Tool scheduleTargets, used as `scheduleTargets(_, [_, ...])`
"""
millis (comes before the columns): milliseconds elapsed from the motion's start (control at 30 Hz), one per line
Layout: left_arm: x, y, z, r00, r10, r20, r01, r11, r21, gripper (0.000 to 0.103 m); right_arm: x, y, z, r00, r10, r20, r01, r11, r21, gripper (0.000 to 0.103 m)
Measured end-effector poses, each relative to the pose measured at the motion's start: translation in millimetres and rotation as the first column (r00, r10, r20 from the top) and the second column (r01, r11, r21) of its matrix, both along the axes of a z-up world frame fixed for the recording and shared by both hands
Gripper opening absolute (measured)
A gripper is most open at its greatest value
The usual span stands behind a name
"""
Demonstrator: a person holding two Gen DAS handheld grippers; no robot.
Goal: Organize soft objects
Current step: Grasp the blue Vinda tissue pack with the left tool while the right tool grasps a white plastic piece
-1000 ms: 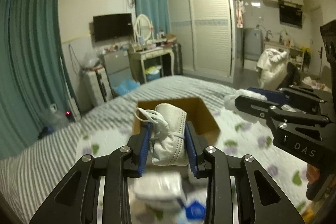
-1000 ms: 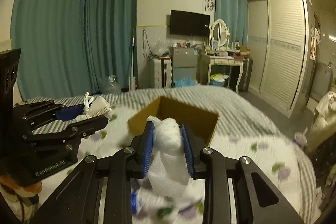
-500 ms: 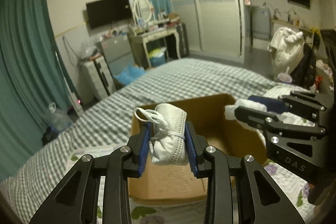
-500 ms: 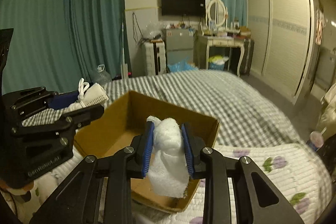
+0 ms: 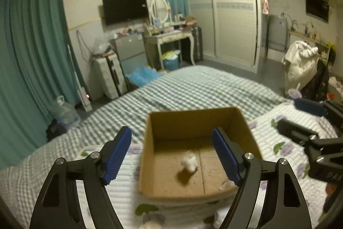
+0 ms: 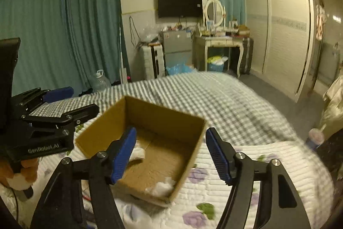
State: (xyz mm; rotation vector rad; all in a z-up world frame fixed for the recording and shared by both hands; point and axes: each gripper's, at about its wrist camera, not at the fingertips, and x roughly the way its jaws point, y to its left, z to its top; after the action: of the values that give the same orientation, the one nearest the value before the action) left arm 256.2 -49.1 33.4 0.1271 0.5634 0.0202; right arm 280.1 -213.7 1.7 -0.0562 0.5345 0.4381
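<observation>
An open cardboard box point(image 5: 193, 123) point(image 6: 163, 119) stands on the bed in front of both grippers. My left gripper point(image 5: 171, 153) hangs over its near edge, and its jaws are opening with nothing between them. A white soft lump point(image 5: 189, 163) lies on the box floor below it. My right gripper point(image 6: 171, 156) is over the box's near right corner, jaws opening and bare too. Two white soft pieces are in the box, one point(image 6: 138, 151) by the left finger and one point(image 6: 160, 186) near the front wall. Each gripper shows in the other's view: the right gripper point(image 5: 295, 116), the left gripper point(image 6: 79, 100).
The box rests on a flowered white quilt point(image 6: 246, 164) over a checked bedspread point(image 5: 203, 87). An orange and white plush toy point(image 6: 19, 175) lies at the near left. More white bits point(image 5: 150, 224) lie on the quilt before the box. A cup point(image 6: 315, 135) stands beyond the bed's right edge.
Both grippers moved forward over the box and opened. The left let go of the white mask and the right let go of the white wad; both now lie inside the box.
</observation>
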Motion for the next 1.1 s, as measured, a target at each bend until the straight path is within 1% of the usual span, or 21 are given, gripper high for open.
scheduleTargets(67, [-23, -1, 17, 0.999, 0.013, 0.037, -0.013, 1.000, 0.006, 0.079, -23, -10, 24, 1.000, -0.004, 0.030, 0.005, 1.000, -0.026, 0.073])
scheduleTargets(100, [-37, -2, 26, 0.998, 0.021, 0.056, -0.021, 1.000, 0.006, 0.080, -38, -16, 36, 0.999, -0.003, 0.043, 0.004, 0.999, -0.035, 0.077])
scheduleTargets(133, [-52, -4, 34, 0.997, 0.027, 0.070, -0.028, 1.000, 0.004, 0.088, -47, -19, 44, 0.999, -0.002, 0.050, 0.004, 0.999, -0.043, 0.080])
scheduleTargets(167, [-67, -4, 39, 0.996, 0.036, 0.086, -0.036, 0.999, -0.002, 0.092, -61, -25, 54, 0.998, 0.000, 0.058, 0.003, 0.999, -0.053, 0.084])
scheduleTargets(233, [-93, -4, 45, 0.993, 0.042, 0.115, -0.039, 0.999, -0.021, 0.092, -84, -31, 65, 0.998, 0.007, 0.063, -0.003, 0.998, -0.068, 0.091])
scheduleTargets(267, [-106, -5, 45, 0.992, 0.043, 0.119, -0.040, 0.999, -0.030, 0.092, -96, -34, 67, 0.998, 0.013, 0.060, -0.008, 0.996, -0.084, 0.094])
scheduleTargets(367, [-131, -7, 36, 0.993, 0.050, 0.105, -0.047, 0.998, -0.036, 0.092, -126, -39, 59, 0.998, 0.025, 0.050, -0.018, 0.990, -0.137, 0.094])
scheduleTargets(433, [-145, -8, 23, 0.994, 0.068, 0.080, -0.066, 0.998, -0.024, 0.092, -140, -41, 43, 0.999, 0.035, 0.026, -0.031, 0.987, -0.157, 0.094])
scheduleTargets(533, [-157, -9, -9, 0.995, 0.094, 0.018, -0.093, 0.995, -0.033, 0.092, -152, -44, 4, 0.998, 0.053, -0.045, -0.059, 0.987, -0.148, 0.094])
scheduleTargets(633, [-164, -15, -47, 0.993, 0.105, -0.048, -0.107, 0.993, -0.046, 0.092, -153, -44, -39, 0.991, 0.063, -0.120, -0.080, 0.987, -0.138, 0.094])
scheduleTargets(767, [-167, -26, -92, 0.985, 0.137, -0.107, -0.142, 0.989, -0.035, 0.092, -154, -39, -97, 0.975, 0.070, -0.212, -0.104, 0.983, -0.153, 0.094])
scheduleTargets(867, [-170, -33, -118, 0.978, 0.142, -0.155, -0.152, 0.987, -0.058, 0.092, -154, -36, -132, 0.963, 0.066, -0.262, -0.113, 0.979, -0.170, 0.092])
scheduleTargets(933, [-167, -37, -138, 0.971, 0.138, -0.196, -0.154, 0.986, -0.070, 0.091, -156, -36, -156, 0.951, 0.071, -0.302, -0.123, 0.980, -0.157, 0.089])
scheduleTargets(1000, [-166, -39, -152, 0.966, 0.138, -0.218, -0.155, 0.986, -0.066, 0.091, -157, -35, -178, 0.936, 0.055, -0.347, -0.121, 0.978, -0.172, 0.078])
scheduleTargets(1067, [-163, -39, -164, 0.961, 0.141, -0.238, -0.162, 0.984, -0.070, 0.090, -160, -31, -187, 0.932, 0.055, -0.358, -0.137, 0.969, -0.207, 0.075])
scheduleTargets(1100, [-162, -38, -169, 0.958, 0.142, -0.249, -0.166, 0.983, -0.077, 0.090, -161, -28, -187, 0.935, 0.058, -0.350, -0.139, 0.967, -0.212, 0.070])
